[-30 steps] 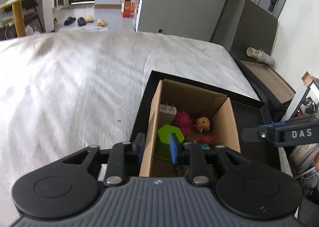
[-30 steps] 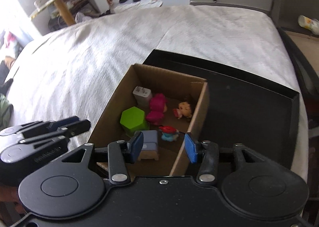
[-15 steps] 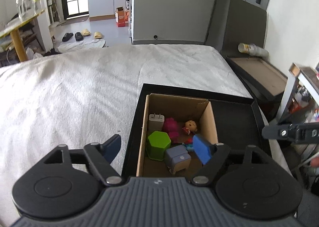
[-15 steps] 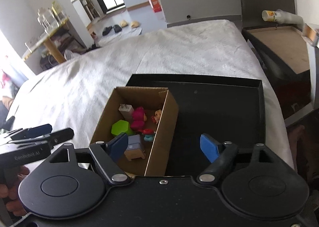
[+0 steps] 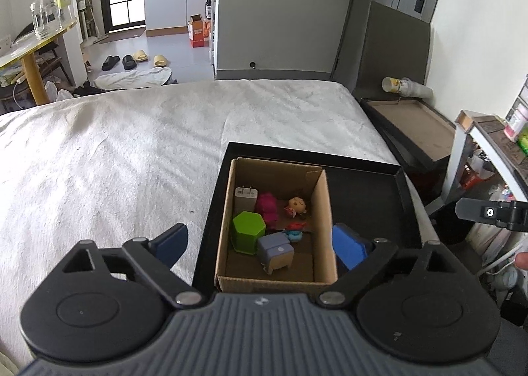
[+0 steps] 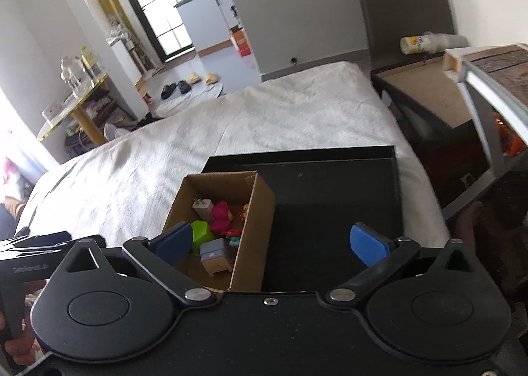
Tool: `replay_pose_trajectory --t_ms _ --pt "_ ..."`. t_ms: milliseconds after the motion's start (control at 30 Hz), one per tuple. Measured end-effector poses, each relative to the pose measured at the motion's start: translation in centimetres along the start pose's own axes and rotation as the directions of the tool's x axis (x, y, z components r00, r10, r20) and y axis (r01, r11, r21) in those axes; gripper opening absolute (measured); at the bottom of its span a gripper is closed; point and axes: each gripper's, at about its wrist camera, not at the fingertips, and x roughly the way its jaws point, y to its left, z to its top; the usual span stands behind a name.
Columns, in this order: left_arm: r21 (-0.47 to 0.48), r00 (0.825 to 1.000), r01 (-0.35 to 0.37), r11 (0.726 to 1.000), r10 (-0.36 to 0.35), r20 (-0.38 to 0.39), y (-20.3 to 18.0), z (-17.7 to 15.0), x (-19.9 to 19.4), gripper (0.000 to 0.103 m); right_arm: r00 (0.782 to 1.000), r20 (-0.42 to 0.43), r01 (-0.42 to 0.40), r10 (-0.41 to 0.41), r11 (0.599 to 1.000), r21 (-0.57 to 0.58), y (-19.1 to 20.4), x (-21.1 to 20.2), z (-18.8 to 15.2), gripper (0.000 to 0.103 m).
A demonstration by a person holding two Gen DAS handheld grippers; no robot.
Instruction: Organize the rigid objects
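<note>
An open cardboard box (image 5: 325, 211) stands in the left part of a black tray (image 5: 373, 191) on the bed. In it lie a white charger (image 5: 245, 196), a pink toy (image 5: 266, 206), a small doll (image 5: 297, 204), a green hexagonal block (image 5: 248, 233) and a grey toy cabinet (image 5: 275, 251). The box also shows in the right wrist view (image 6: 254, 207). My left gripper (image 5: 260, 242) is open and empty, above the box's near end. My right gripper (image 6: 270, 240) is open and empty, above the box's right wall and the tray (image 6: 330, 184).
A white blanket (image 5: 115, 151) covers the bed. A dark low table (image 5: 412, 122) stands to the right, with a cup stack (image 5: 404, 85) behind it. A shelf (image 5: 495, 145) is at the far right. A yellow table (image 5: 29, 46) and slippers (image 5: 135, 59) are beyond the bed.
Both grippers opened wide, let go of the box walls and pulled up and back. The box rests in the tray.
</note>
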Motion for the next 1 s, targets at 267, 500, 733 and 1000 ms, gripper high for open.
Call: replay_pose_trajectory --t_ms 267,500,733,1000 --pt "0.003 0.999 0.031 1.000 -0.031 0.025 -0.4 -0.7 -2.9 0.100 0.999 0.020 0.044 -0.046 0.996 0.083 -1.3 -2.4 -1.2 0.103" --pt "0.008 0.996 0.065 0.998 -0.065 0.055 -0.7 -1.2 -5.2 0.101 0.996 0.041 0.068 -0.073 0.992 0.102 -1.1 -4.7 -2.1 0.103" --pt "0.000 0.993 0.088 0.996 -0.088 0.083 -0.6 -1.8 -7.2 0.102 0.993 0.061 0.090 -0.097 0.990 0.111 -0.2 -7.0 -2.7 0.103" --pt "-0.007 0.992 0.091 0.996 -0.090 0.087 -0.5 -2.7 -8.3 0.102 0.991 0.058 0.115 -0.119 0.991 0.071 1.3 -8.6 -4.0 0.103"
